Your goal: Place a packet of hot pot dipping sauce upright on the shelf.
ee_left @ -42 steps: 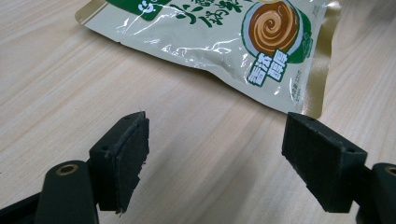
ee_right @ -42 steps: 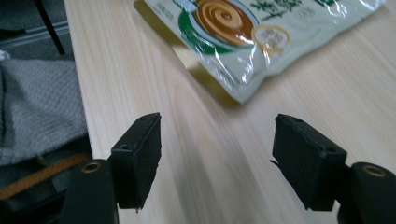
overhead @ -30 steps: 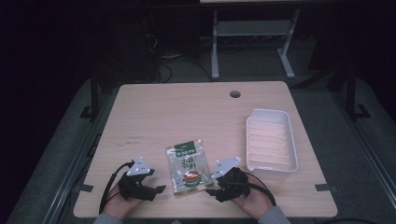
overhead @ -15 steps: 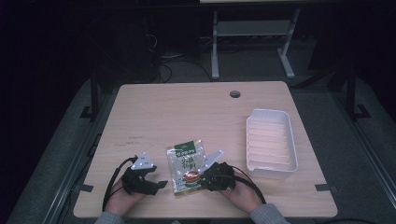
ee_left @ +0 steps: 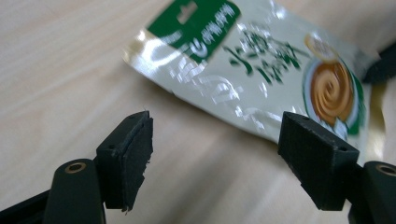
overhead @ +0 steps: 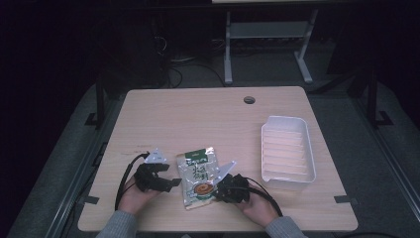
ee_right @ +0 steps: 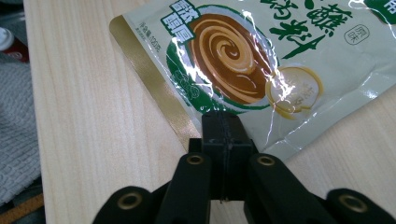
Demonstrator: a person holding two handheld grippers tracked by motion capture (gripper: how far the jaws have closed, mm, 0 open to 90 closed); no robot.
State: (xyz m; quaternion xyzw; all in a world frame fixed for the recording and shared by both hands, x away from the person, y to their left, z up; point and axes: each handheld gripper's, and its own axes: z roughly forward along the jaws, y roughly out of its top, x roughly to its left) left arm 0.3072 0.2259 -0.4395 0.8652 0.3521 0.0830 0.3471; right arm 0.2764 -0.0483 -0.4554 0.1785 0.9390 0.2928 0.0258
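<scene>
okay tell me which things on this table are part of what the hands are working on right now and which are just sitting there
In the job:
- sauce packet, flat on the table
- right gripper, shut on the packet's edge; its jaws have just closed
- left gripper, open, just short of the packet

Lying about:
- white tray, at the table's right side
- round hole in the tabletop
</scene>
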